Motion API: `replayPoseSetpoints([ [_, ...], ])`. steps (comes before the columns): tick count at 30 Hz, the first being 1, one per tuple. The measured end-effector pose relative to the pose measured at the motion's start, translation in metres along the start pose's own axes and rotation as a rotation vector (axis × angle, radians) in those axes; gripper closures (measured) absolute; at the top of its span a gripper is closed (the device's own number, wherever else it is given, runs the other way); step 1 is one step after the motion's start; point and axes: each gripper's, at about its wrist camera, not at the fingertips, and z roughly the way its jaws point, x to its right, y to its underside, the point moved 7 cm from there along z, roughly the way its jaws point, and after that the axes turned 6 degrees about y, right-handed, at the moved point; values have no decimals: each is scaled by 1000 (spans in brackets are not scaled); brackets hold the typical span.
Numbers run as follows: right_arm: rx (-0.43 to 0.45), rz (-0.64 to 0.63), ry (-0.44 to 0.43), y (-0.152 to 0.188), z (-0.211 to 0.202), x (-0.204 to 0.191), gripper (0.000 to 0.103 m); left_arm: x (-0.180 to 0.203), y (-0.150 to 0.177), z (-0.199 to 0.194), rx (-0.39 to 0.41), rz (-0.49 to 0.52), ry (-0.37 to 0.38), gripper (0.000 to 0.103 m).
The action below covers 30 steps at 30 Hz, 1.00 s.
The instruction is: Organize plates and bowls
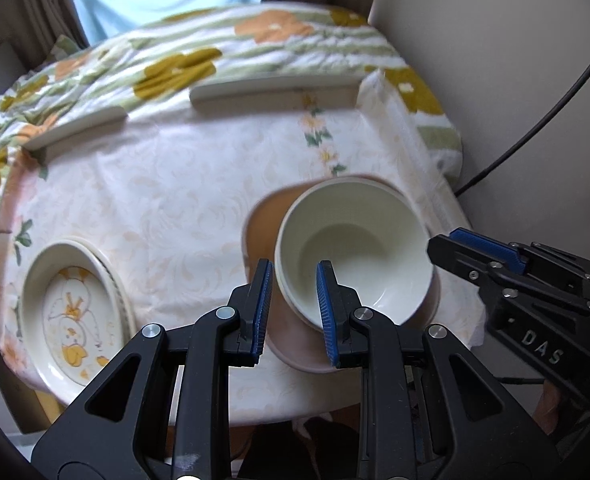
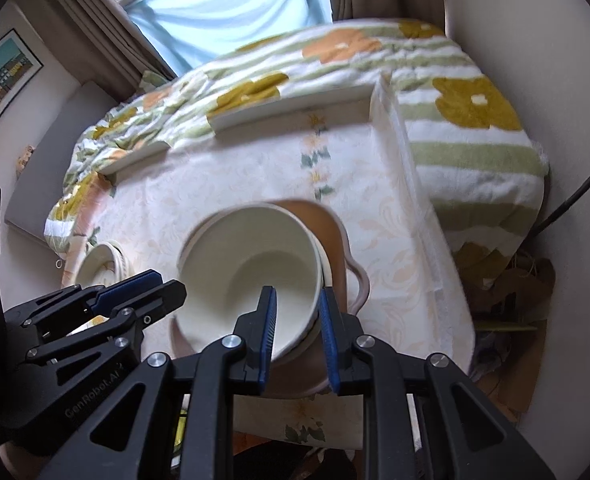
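A stack of cream bowls sits on a brown, wavy-edged plate on the table. My left gripper straddles the bowls' near-left rim with one finger inside and one outside, jaws apart. My right gripper straddles the right rim of the same bowls the same way, jaws apart. A cream dish with a yellow chick drawing lies on stacked plates at the table's left; its rim shows in the right wrist view.
The table has a pale floral cloth and low raised rails at the back. A flowered blanket lies behind and to the right. A black cable runs down the right wall.
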Motion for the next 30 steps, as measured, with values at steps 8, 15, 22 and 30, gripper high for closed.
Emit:
replayPoseSetpoints([
  [8, 100, -26, 7, -5, -54, -1, 83, -1, 0, -66, 156, 22, -39, 39],
  [15, 133, -17, 26, 5, -72, 8, 6, -6, 10, -96, 224, 55, -116, 0],
  [22, 152, -55, 64, 14, -70, 11, 4, -19, 19, -88, 168, 1, -111, 0],
  [30, -106, -135, 93, 38, -21, 23, 4, -33, 41, -25, -113, -74, -14, 0],
])
